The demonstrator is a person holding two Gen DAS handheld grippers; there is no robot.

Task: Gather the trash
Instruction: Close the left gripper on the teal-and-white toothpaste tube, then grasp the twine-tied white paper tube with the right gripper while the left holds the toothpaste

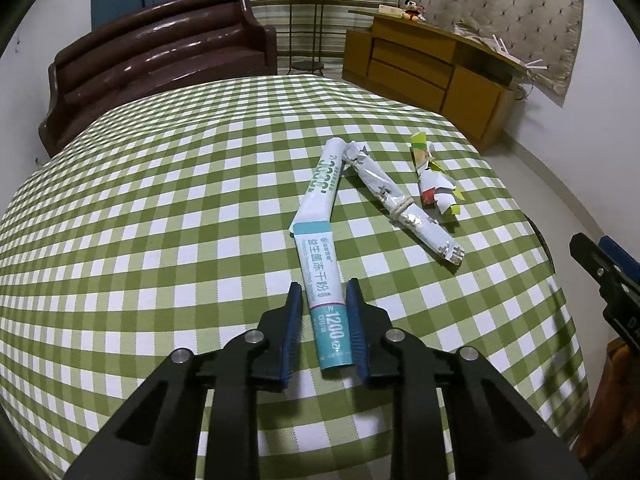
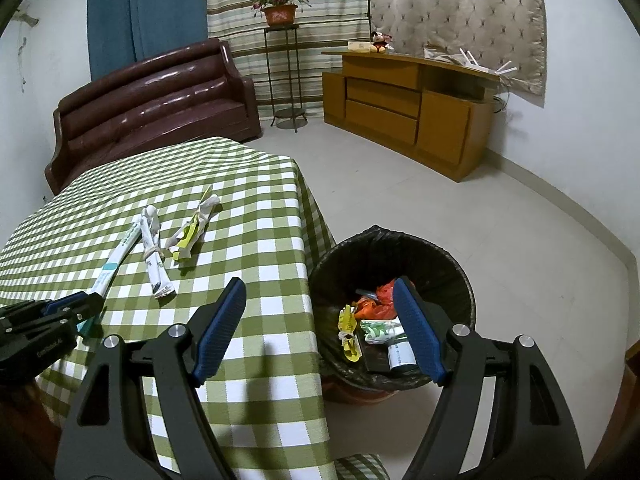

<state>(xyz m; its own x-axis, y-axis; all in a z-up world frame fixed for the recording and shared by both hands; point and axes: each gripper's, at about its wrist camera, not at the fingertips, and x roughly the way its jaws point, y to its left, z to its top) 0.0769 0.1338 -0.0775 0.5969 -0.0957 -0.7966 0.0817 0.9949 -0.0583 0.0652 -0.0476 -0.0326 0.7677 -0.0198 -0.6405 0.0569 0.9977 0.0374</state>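
Three wrappers lie on the checked tabletop [image 1: 160, 200]. The teal sachet [image 1: 320, 264], light, thin and floppy, is clamped at its near end by the left tool [image 1: 323, 322]. Right tool [image 2: 320, 330] hangs apart, empty, over the bin [image 2: 460, 276].

The white and teal sachet [image 1: 320, 256] bears the Chinese characters "益生菌冻干粉" along its middle; "1200" stands in white on its teal end; the smaller print on it is too fine to read.
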